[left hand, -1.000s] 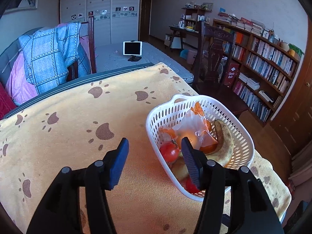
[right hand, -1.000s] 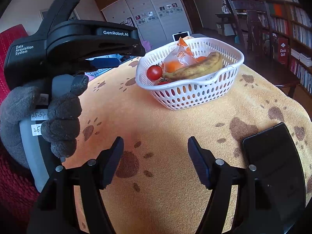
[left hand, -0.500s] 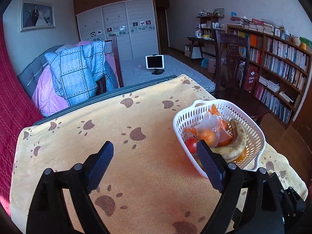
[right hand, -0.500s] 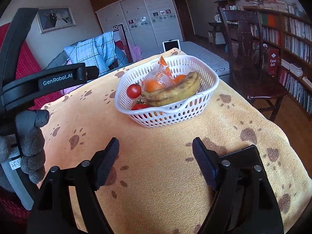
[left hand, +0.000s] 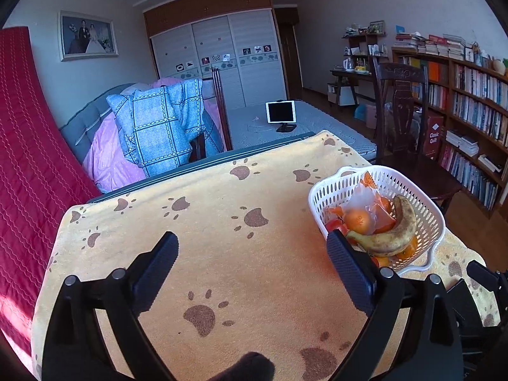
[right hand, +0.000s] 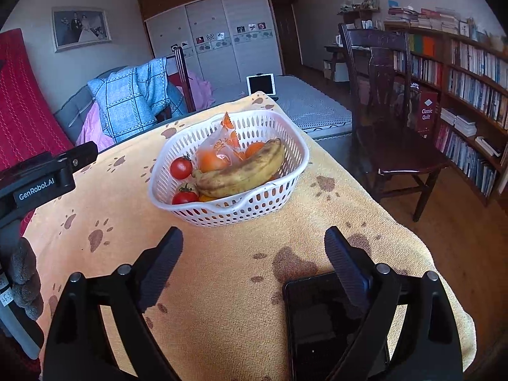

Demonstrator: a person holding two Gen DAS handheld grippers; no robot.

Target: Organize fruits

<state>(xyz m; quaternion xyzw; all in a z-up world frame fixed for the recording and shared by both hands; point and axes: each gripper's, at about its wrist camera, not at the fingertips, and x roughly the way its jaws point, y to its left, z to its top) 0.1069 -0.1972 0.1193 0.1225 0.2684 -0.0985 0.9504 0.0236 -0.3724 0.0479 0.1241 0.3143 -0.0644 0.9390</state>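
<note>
- The white plastic basket (right hand: 228, 204) stands on the paw-print cloth (right hand: 222, 285) toward the table's far right side, holding all the fruit on view.
- Inside it lie a spotted banana (right hand: 241, 173), two tomatoes (right hand: 181, 167), and oranges in a clear crinkly bag (right hand: 219, 146) with orange print.
- The left gripper (left hand: 252, 257) hangs over bare cloth just left of the basket, jaws spread wide and holding nothing.
- The right gripper (right hand: 254, 250) faces the basket from the near side, jaws likewise wide and empty; a dark phone (right hand: 330, 324) lies flat on the cloth under its right finger.
- Handling, as I judge it: the banana looks overripe and soft, so a light pinch across its middle suits it best.
- The tomatoes are smooth, round and easy to bruise; take them across the widest part, gently.
- The bag is thin and slippery; its gathered top is probably the surest hold.
- The basket seems light and fairly stiff, and its rim offers a grip.
- Writing: "GenRobot.AI" on the left device (right hand: 36, 187); "Classic Quilt" on a dark red box (right hand: 427, 117) by the bookshelf. The bag's print is too small to read.
</note>
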